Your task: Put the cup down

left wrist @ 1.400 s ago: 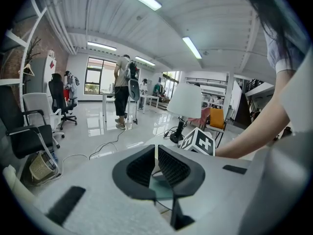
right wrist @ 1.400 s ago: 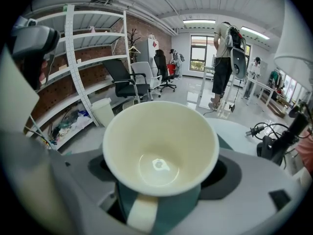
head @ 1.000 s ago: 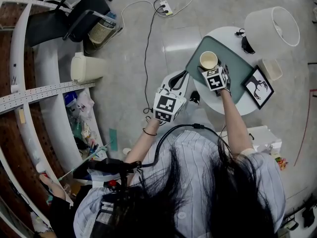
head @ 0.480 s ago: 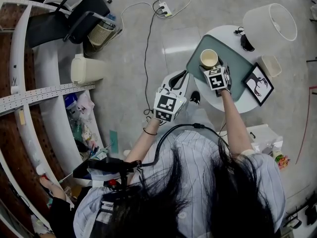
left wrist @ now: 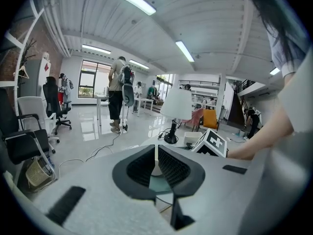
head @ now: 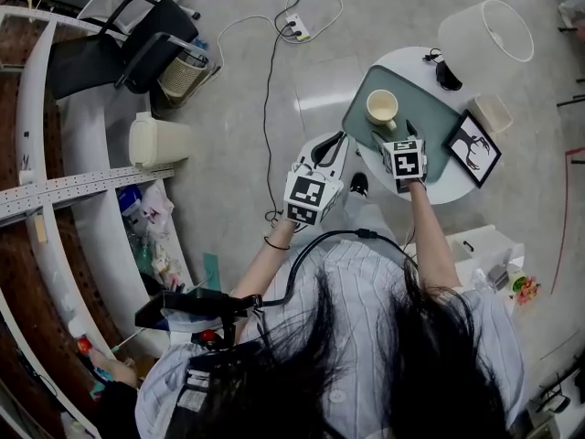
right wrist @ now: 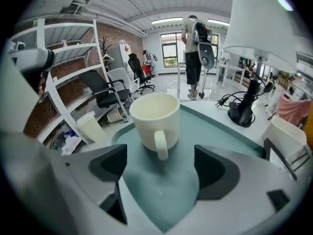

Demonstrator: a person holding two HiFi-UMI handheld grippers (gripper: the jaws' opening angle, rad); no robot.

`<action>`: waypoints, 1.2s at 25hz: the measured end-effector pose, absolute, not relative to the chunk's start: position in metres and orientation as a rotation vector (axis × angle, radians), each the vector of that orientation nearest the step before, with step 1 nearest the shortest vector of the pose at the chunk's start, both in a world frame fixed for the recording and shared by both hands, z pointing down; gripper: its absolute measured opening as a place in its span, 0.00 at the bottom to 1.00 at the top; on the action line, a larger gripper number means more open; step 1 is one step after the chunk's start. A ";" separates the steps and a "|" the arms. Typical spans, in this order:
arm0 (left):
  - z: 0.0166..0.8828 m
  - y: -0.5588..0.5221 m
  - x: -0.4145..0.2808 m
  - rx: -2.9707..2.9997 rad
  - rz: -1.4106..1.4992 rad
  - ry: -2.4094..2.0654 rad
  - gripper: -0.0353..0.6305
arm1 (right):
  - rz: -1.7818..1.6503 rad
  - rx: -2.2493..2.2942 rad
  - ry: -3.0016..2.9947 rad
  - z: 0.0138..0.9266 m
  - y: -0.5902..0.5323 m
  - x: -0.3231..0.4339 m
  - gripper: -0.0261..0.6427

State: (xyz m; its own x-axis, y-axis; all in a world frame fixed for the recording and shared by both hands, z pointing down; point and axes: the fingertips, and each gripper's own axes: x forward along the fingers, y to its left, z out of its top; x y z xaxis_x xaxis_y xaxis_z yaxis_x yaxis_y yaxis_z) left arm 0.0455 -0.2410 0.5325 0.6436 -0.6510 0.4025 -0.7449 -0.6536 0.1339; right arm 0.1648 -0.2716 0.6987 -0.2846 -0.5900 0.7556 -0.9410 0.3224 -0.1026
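Observation:
A cream cup [head: 382, 108] stands upright on a teal mat [head: 430, 122] on the round white table [head: 437, 193]. In the right gripper view the cup [right wrist: 155, 120] sits just ahead of the jaws, its handle turned toward me. My right gripper [head: 395, 135] [right wrist: 160, 163] is open, a short way back from the cup, with nothing between its jaws. My left gripper [head: 329, 146] [left wrist: 156, 166] hovers off the table's left edge, jaws shut on nothing.
On the table stand a white lamp [head: 484, 30], a framed picture [head: 474, 149], a small white box [head: 494, 112] and a black lamp base [head: 445, 73]. Cables and a power strip [head: 294, 27] lie on the floor. A chair [head: 137, 35] and a bin [head: 155, 140] are at the left.
My right gripper has drawn back from the cup toward me and stands clear of it. The cup stays upright on the mat. The left gripper has hardly moved.

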 end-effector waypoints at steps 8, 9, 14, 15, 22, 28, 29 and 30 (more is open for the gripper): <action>0.525 -0.231 0.044 2.631 0.443 -1.061 0.08 | 0.859 1.533 -2.053 0.665 -0.253 0.170 0.66; 0.524 -0.229 0.043 2.640 0.441 -1.052 0.08 | 0.865 1.549 -2.069 0.659 -0.251 0.167 0.66; 0.515 -0.222 0.030 2.682 0.422 -1.012 0.08 | 0.848 1.643 -2.137 0.625 -0.242 0.147 0.66; 0.514 -0.221 0.026 2.688 0.419 -1.006 0.08 | 0.848 1.665 -2.148 0.619 -0.240 0.143 0.66; 0.506 -0.200 -0.006 2.735 0.401 -0.940 0.08 | 0.875 1.769 -2.197 0.592 -0.211 0.104 0.66; 0.507 -0.179 -0.040 2.780 0.402 -0.860 0.08 | 0.880 1.824 -2.223 0.579 -0.184 0.059 0.66; 0.509 -0.176 -0.045 2.782 0.403 -0.851 0.08 | 0.887 1.835 -2.222 0.579 -0.178 0.053 0.66; 0.510 -0.173 -0.051 2.783 0.407 -0.845 0.08 | 0.894 1.846 -2.218 0.579 -0.172 0.047 0.66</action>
State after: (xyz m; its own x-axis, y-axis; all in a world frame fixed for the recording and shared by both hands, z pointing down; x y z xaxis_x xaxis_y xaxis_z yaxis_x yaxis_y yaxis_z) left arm -0.0510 -0.1726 0.5103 0.7983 -0.5112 0.3184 -0.5677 -0.8153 0.1143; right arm 0.0468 -0.1724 0.5789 -0.2491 -0.8583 0.4486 -0.9295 0.0817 -0.3597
